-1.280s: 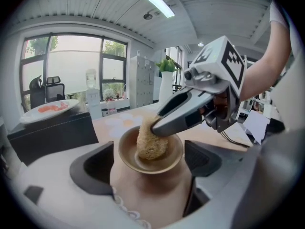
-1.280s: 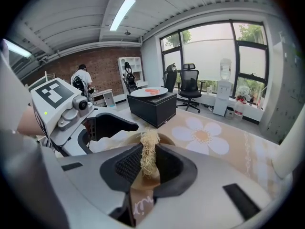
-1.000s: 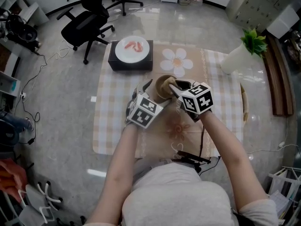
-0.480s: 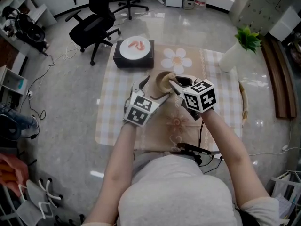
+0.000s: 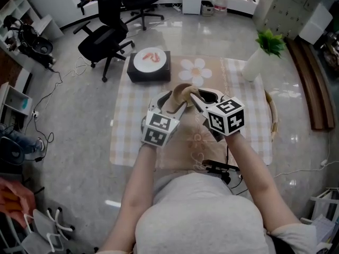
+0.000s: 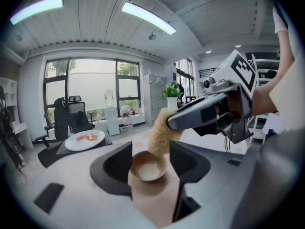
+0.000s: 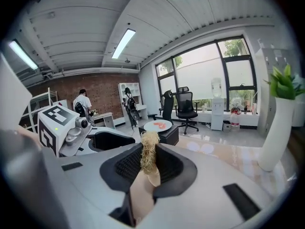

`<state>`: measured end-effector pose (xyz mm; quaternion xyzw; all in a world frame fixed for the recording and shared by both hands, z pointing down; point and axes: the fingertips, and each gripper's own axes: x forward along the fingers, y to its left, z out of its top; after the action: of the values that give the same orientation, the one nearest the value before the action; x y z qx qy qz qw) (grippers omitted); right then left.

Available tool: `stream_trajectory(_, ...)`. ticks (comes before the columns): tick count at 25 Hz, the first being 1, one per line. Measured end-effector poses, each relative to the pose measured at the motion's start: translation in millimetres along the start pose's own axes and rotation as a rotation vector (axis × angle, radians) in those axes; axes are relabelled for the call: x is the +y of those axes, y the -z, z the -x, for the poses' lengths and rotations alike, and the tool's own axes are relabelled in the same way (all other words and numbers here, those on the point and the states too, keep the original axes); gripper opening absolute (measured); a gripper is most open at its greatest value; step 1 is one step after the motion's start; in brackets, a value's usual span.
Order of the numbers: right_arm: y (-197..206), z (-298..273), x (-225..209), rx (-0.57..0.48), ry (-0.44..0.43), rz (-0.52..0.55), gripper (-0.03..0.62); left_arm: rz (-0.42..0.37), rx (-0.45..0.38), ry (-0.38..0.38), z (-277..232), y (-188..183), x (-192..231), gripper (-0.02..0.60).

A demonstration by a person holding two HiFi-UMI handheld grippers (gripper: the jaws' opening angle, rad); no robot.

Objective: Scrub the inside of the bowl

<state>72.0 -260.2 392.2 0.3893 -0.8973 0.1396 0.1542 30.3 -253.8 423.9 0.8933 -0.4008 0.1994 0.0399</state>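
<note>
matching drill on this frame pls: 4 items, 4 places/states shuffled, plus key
1. tan fibrous scrubber
2. white round plate
3. white tapered vase
4. black office chair

A. holds a green plant
B. clamped in the right claw
C. standing beyond the beige checked cloth
D. on the black box

Pairs: 1-B, 2-D, 3-A, 4-C

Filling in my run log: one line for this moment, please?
left gripper: fingers just closing on bowl | right gripper: grips loofah | loofah at bowl rim
</note>
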Motion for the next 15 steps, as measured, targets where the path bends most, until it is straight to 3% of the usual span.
stream_trajectory(7,-0.6,16.3,11.1,-0.057,0.026,-0.043,0.078,0.039,-0.107,-0.080,17.2,-18.6,2.9,0.076)
stream_trajectory(15,-9.3,41.2,22.6,-0.135,0.061,-0.031,0.078,0.045,-0.187,-0.137,30.1,-33.7,1.3,0.015)
